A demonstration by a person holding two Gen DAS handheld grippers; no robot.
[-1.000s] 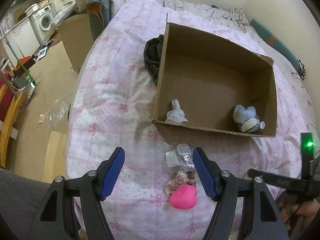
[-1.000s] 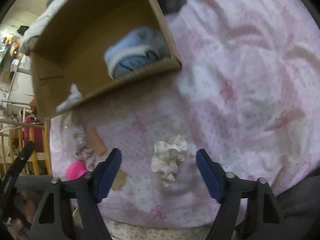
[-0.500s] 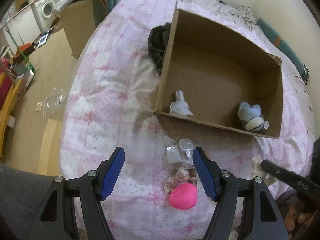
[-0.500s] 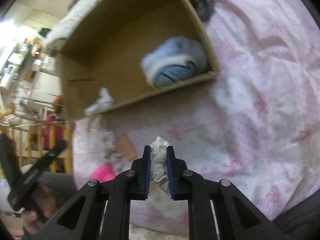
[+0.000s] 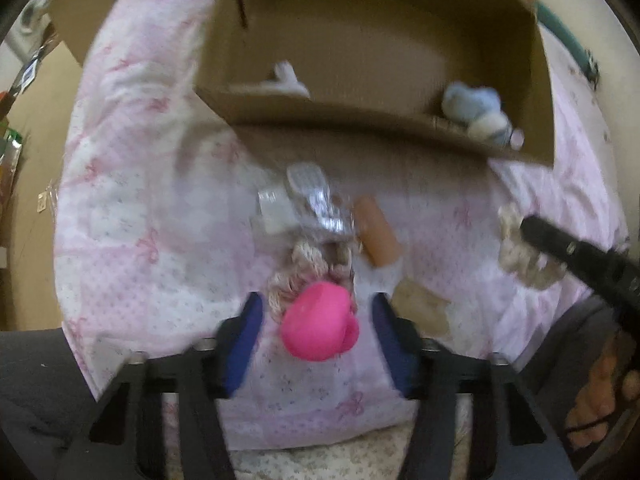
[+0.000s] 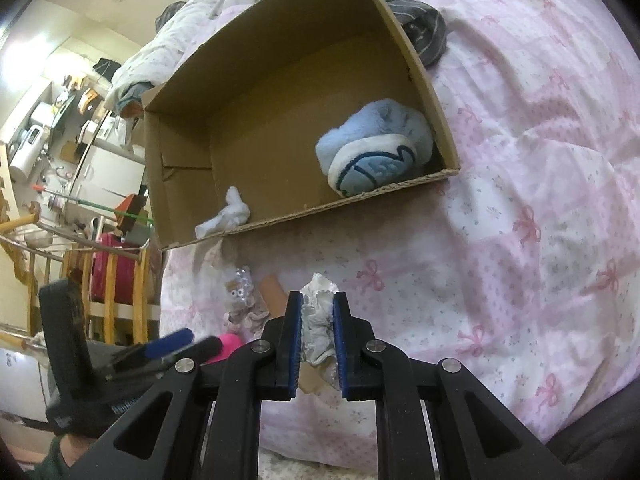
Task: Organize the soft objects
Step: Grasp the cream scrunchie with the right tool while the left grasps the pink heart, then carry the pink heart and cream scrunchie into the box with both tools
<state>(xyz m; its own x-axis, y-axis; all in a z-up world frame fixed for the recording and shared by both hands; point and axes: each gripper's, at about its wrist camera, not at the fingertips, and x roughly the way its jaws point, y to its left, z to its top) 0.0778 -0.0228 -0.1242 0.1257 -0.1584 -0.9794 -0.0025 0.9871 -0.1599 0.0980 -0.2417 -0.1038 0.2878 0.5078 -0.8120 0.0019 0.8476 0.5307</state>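
Note:
A bright pink heart-shaped soft toy lies on the pink quilt near the bed's front edge. My left gripper points down over it, its jaws closing with the toy between the blue pads, a gap showing on each side. My right gripper is shut on a white ruffled scrunchie, held just above the quilt in front of the open cardboard box. Inside the box lie a light blue plush and a small white cloth. The left wrist view is blurred.
Just beyond the pink toy sit a knitted pink-and-cream scrunchie, a silver sequinned item in clear wrap, a tan cylinder and a brown card scrap. A dark grey garment lies behind the box. The bed edge drops off at left.
My left gripper has dropped toward the pink toy and its jaws have narrowed around it. My right gripper shut on the white scrunchie and raised it a little.

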